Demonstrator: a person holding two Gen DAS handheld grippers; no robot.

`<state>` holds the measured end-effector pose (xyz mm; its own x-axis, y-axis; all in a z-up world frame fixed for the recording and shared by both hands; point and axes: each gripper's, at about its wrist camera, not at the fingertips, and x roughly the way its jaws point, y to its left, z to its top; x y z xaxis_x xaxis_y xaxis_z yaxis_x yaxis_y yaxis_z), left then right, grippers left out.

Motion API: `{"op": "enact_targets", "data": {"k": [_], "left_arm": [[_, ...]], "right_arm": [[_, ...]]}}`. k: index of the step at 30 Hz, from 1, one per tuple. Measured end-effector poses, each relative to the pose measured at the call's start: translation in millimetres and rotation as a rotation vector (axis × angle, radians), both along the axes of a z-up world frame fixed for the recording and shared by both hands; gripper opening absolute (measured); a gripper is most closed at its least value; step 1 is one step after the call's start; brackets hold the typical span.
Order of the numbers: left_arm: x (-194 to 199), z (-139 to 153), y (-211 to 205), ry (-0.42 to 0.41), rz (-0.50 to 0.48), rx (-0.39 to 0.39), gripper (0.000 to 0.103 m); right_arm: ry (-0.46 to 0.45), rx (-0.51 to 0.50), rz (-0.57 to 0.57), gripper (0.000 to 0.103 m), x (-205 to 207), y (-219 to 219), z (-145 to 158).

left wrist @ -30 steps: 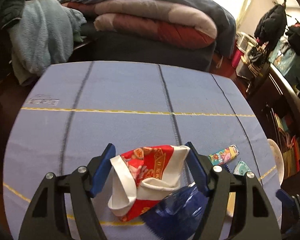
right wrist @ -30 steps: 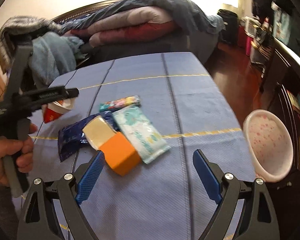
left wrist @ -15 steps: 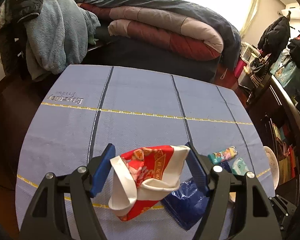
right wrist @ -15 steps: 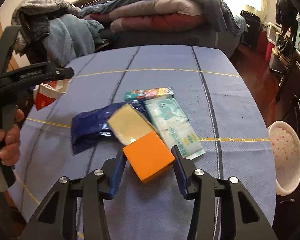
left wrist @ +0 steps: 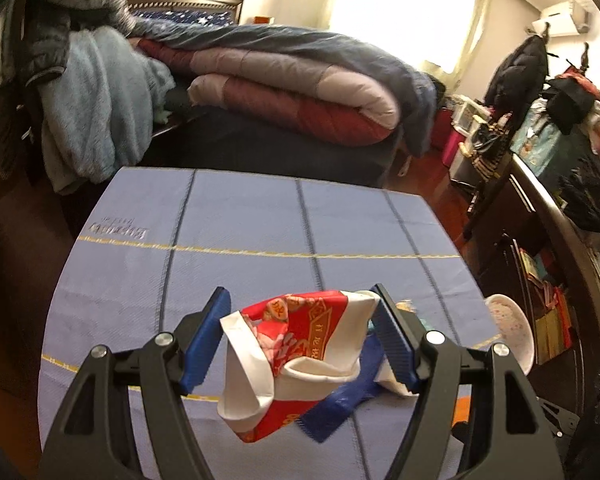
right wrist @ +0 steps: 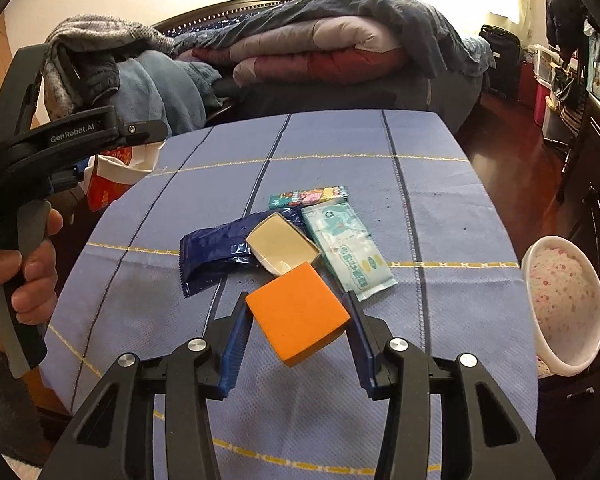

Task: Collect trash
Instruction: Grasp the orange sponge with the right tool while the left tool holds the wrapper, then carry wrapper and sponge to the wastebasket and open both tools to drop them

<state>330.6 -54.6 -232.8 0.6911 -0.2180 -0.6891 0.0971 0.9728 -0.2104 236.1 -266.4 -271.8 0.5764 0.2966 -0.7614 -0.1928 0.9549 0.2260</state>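
Warm daylight pours from a window (left wrist: 404, 8) behind the bed (left wrist: 284, 80), overexposed to a white glare in both views. The blue-clothed counter (right wrist: 452, 208) is evenly lit with only soft shadows, and its straight edges bow under fisheye distortion. Picture corners darken to black, and the left view is slightly motion-blurred.

On the table (right wrist: 452, 208), a tray (right wrist: 282, 245) lies between a foil wrapper (right wrist: 216, 250) and a wipes pack (right wrist: 346, 250).
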Motion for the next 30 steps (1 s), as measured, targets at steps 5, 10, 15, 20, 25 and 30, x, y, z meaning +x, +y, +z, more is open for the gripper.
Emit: {"op": "enact_targets", "data": {"k": [5,10,15,20,25,30], "left_arm": [[-6,15,-28,-0.034,-0.064,0.004,0.071],[-9,25,-64,-0.052,-0.141,0.003,0.071],[-9,32,-106,-0.066,-0.225,0.006,0.071],[-10,34,-152,-0.075,-0.309,0.016,0.071],[-11,32,-201,-0.079,-0.392,0.026,0.071],[-11,28,-250,-0.086,-0.472,0.041,0.071]], "right_arm": [[-0.015,0.012,-0.036,0.047,-6,-19,5],[-0.024,0.023,-0.088,0.047,-12,-45,8],[-0.032,0.033,-0.159,0.047,-19,-78,7],[-0.037,0.047,-0.238,0.047,-24,-115,2],[-0.038,0.059,-0.31,0.047,-31,-150,-3],[-0.04,0.069,-0.391,0.047,-38,-187,-8]]}}
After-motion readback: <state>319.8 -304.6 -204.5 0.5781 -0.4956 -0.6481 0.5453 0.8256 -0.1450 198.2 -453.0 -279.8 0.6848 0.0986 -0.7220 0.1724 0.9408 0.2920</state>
